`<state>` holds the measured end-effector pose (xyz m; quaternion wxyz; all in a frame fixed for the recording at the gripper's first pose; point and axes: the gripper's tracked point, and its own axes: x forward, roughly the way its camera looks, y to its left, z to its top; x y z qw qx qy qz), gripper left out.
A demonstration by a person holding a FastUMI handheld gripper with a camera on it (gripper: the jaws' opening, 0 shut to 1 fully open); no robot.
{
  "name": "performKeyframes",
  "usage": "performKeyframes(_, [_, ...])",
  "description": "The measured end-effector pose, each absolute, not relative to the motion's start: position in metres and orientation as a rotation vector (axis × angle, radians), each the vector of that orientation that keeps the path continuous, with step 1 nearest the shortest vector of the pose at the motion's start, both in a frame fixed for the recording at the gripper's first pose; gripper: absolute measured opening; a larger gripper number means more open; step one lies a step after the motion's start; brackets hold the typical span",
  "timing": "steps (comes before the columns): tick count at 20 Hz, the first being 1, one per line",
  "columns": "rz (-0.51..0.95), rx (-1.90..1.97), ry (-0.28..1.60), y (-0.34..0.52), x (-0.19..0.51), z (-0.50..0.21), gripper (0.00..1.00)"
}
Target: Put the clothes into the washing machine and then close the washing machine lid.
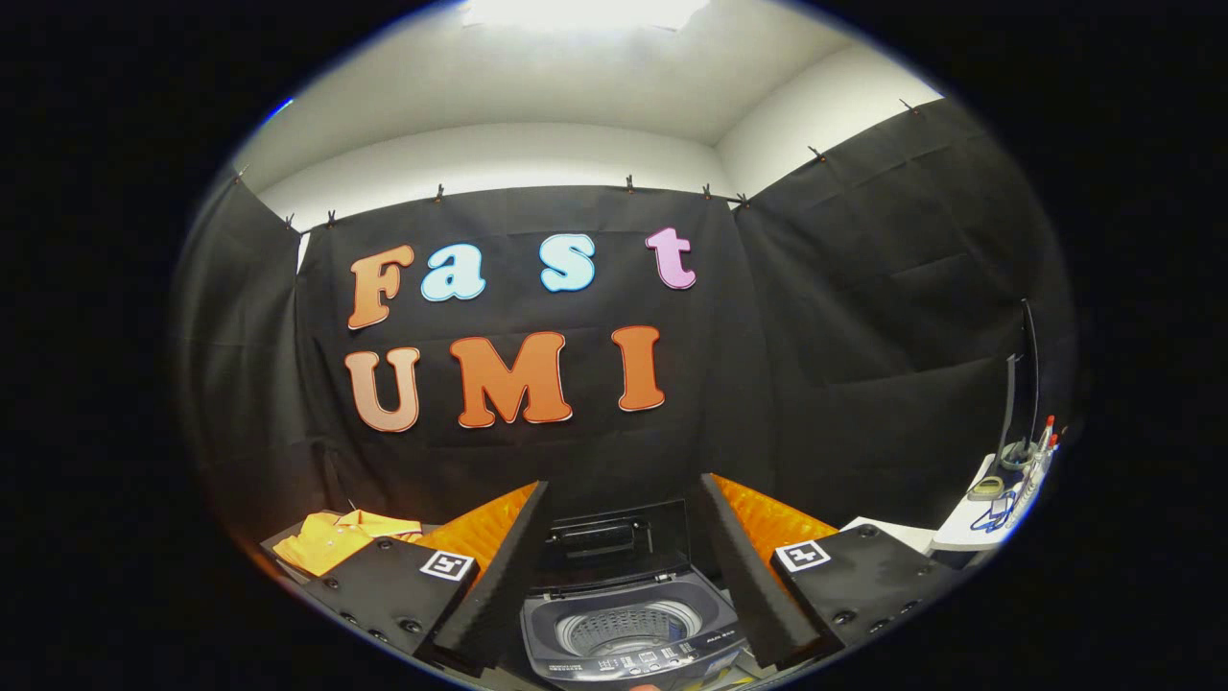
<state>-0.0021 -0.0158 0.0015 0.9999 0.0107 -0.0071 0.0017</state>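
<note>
In the gripper view, the hand-held gripper (622,552) is held spread wide and empty above the washing machine (628,633), whose lid (614,537) stands raised. The orange shirt (336,537) lies off left on a counter (278,549); fetching it is judged next.

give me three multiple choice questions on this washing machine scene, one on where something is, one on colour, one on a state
1. Where is the washing machine?
A. between the fingers of the gripper
B. far beyond them
C. on the side table

2. What colour is the shirt?
A. blue
B. orange
C. white

3. How is the lid?
A. shut
B. raised open
C. removed

Answers: 1 A, the drum sits in the gap between the open fingers. 2 B, the folded shirt is orange. 3 B, the lid stands up behind the exposed drum.
</note>
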Motion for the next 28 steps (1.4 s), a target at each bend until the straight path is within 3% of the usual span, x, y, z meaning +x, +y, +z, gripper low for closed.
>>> performKeyframes(18, [0.023, 0.025, -0.045, 0.002, 0.005, 0.016, 0.98])
performKeyframes(28, [0.218, 0.061, -0.072, 0.119, 0.031, 0.04, 0.98])
